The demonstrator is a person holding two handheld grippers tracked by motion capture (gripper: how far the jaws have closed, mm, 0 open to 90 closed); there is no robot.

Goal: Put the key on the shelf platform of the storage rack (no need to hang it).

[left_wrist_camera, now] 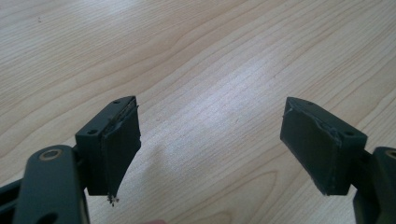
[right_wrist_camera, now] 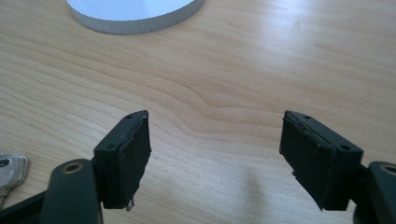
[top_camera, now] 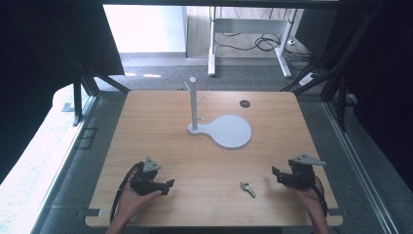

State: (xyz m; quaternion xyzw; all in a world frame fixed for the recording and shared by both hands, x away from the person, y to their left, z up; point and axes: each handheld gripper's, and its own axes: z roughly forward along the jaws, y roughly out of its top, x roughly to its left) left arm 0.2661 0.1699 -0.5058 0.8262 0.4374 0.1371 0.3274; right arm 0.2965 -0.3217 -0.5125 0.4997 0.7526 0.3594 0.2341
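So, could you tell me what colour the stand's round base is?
White, seen best in the high view: the base.

No readable text, labels or numbers anywhere.

- Grey carpet floor [top_camera: 160, 78] all around, seen from above.
- Light wooden table [top_camera: 146, 126] with rounded corners in the middle, a small round hole [top_camera: 245, 104] near its far right edge.
- Pale wood grain with soft glare on the tabletop [left_wrist_camera: 196, 60] close up.
- Bright white panel [top_camera: 146, 27] at the far side, strongly lit.
- White desk legs [top_camera: 248, 44] behind, black cables [top_camera: 265, 43] tangled on the floor beneath.
- Dark curtains [top_camera: 44, 58] hanging left and right, on black frame bars [top_camera: 77, 97].
- Overexposed daylight patch [top_camera: 34, 156] along the left floor.
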